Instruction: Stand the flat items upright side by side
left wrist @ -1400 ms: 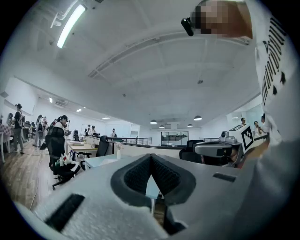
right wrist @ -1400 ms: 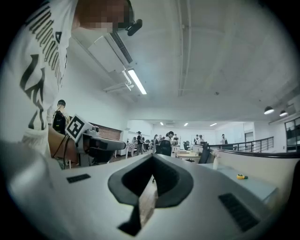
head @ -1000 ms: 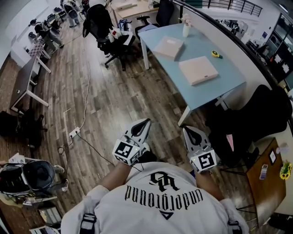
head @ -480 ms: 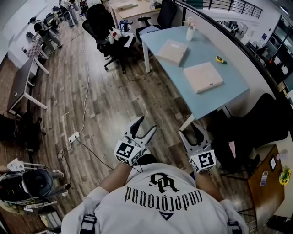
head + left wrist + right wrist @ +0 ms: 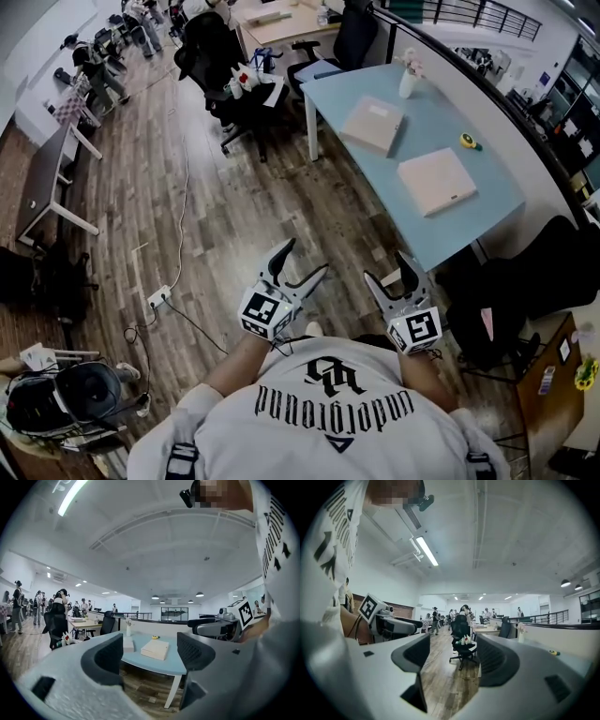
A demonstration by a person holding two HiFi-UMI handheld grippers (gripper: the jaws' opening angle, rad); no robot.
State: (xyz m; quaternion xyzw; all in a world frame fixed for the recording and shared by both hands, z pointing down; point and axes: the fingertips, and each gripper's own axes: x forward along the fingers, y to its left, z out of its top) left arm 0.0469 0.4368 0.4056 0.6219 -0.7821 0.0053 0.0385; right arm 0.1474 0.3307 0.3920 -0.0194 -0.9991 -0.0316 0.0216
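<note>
near box (image 5: 436,180), far box (image 5: 372,124): on table (image 5: 487,202), apart | vase (image 5: 407,82): behind far box | tape measure (image 5: 469,141): behind near box

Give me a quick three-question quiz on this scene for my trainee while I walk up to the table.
1. How many flat beige items lie on the blue table?
2. The small yellow object lies: A) on the floor, B) on the bare tabletop, C) on a flat item.
3. True or false: the left tongs grip a flat item.
Key: 1. two; 2. B; 3. false, its jaws have just been opening, with nothing between them.
</note>
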